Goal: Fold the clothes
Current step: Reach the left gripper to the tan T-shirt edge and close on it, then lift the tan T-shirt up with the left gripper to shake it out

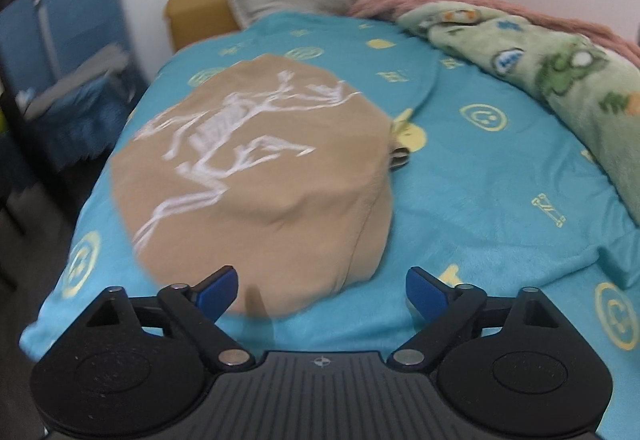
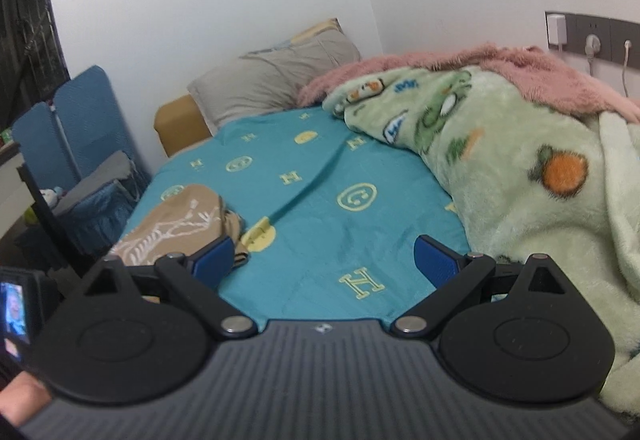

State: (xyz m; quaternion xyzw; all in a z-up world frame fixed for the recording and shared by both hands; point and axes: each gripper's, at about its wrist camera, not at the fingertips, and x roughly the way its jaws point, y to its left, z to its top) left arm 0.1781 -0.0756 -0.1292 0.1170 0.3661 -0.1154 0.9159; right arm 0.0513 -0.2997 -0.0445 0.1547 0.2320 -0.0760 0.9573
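Observation:
A tan garment [image 1: 256, 176] with a white skeleton print lies folded into a compact shape on the teal bed sheet [image 1: 500, 176]. My left gripper [image 1: 322, 290] is open and empty, held just above the garment's near edge. In the right wrist view the same tan garment [image 2: 176, 224] lies at the lower left on the teal sheet [image 2: 340, 224]. My right gripper [image 2: 324, 260] is open and empty, above bare sheet to the right of the garment.
A green cartoon-print blanket [image 2: 520, 168] and a pink blanket [image 2: 480, 60] are bunched along the bed's right side. A grey pillow [image 2: 272, 80] lies at the head. Blue folded chairs [image 1: 68, 32] stand left of the bed. Wall sockets [image 2: 592, 40] are at right.

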